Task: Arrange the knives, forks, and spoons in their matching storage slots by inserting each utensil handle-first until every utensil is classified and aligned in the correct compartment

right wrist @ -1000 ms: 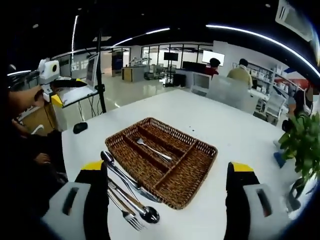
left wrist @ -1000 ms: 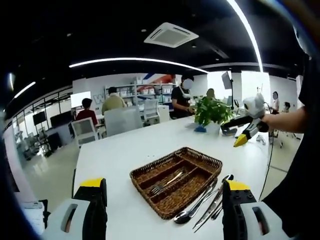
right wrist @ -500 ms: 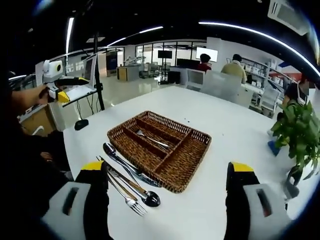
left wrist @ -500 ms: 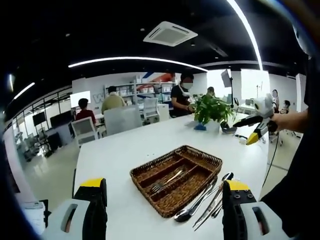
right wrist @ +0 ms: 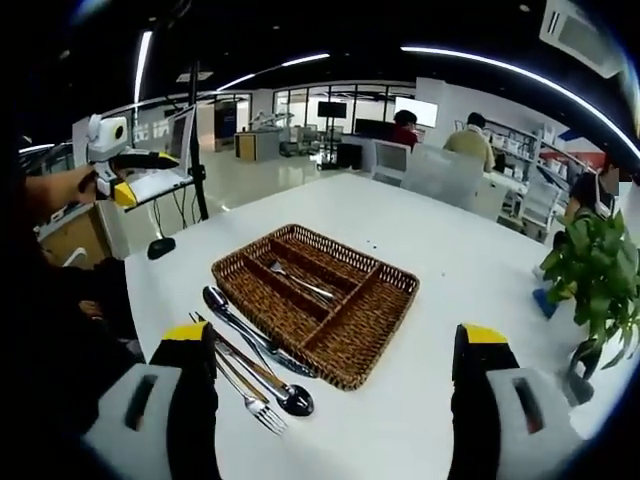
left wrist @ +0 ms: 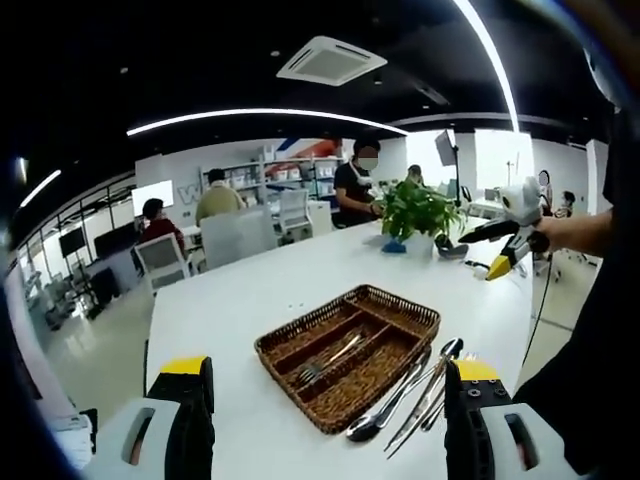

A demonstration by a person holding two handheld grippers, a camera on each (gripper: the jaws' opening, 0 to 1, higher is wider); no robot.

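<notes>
A brown wicker tray [left wrist: 400, 304] [right wrist: 385, 330] with three long slots lies on the white table [left wrist: 240, 300]. One fork [left wrist: 328, 360] [right wrist: 300, 285] rests in its middle slot. Several loose utensils [left wrist: 408, 395] [right wrist: 250, 362], with spoons, a knife and a fork among them, lie side by side on the table just beside the tray's near edge. My left gripper [left wrist: 325, 430] is open and holds nothing, short of the tray. My right gripper [right wrist: 335, 420] is open too, above the table edge, and appears in the left gripper view held up in the air [left wrist: 510, 238]. The left gripper [right wrist: 115, 160] appears raised in the right gripper view.
A potted plant [left wrist: 415, 212] [right wrist: 600, 280] stands near the table's far corner. A small black object [right wrist: 160, 248] lies by the table edge under a tripod stand [right wrist: 197, 150]. People sit at desks with chairs [left wrist: 165, 260] behind the table.
Both views have drifted slightly with the hands. The tray, the fork inside it and the loose utensils lie as before, and both grippers stay open.
</notes>
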